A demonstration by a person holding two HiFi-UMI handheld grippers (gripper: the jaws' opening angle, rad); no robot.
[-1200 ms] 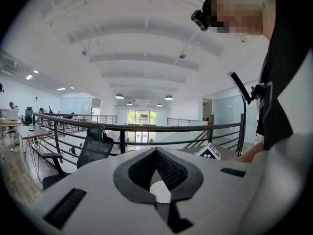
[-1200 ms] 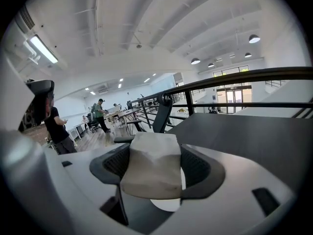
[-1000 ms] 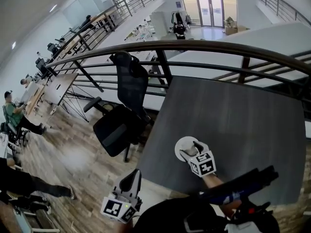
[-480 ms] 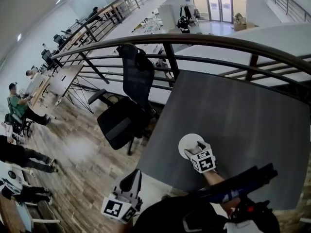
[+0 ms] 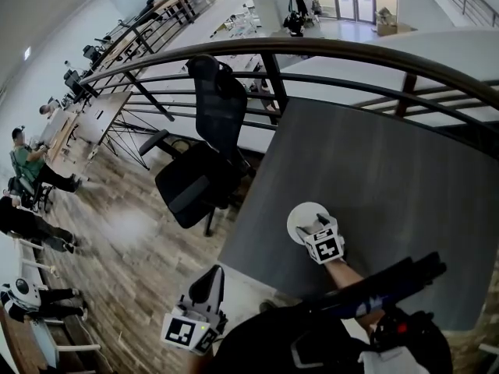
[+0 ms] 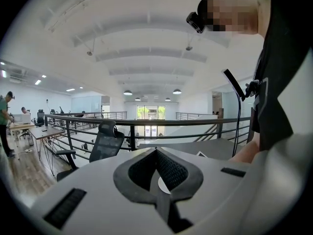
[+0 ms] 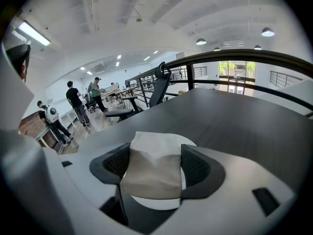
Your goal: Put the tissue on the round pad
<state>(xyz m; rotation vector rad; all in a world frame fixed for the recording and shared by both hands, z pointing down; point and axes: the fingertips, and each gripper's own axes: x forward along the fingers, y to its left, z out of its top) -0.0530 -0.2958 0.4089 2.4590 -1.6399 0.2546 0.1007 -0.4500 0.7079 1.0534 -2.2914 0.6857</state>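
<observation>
A white round pad point(image 5: 299, 213) lies near the left front edge of the dark grey table point(image 5: 374, 162). My right gripper point(image 5: 316, 227) hovers just over it, shut on a folded white tissue point(image 7: 153, 166) that fills the gap between both pads. In the right gripper view the round pad point(image 7: 157, 203) shows under and behind the tissue, and my right gripper point(image 7: 155, 156) points along the table. My left gripper point(image 5: 206, 287) hangs off the table's left front corner, above the floor. Its fingers are together and hold nothing, as the left gripper view also shows point(image 6: 156, 152).
A black office chair point(image 5: 204, 170) stands by the table's left edge. A dark metal railing point(image 5: 351, 51) curves round the table's far side. Past the edge is wooden floor point(image 5: 125, 232), with people and desks at the far left.
The head view has drifted a little. My right gripper stays over the round pad with the tissue between its jaws; the left gripper has not moved.
</observation>
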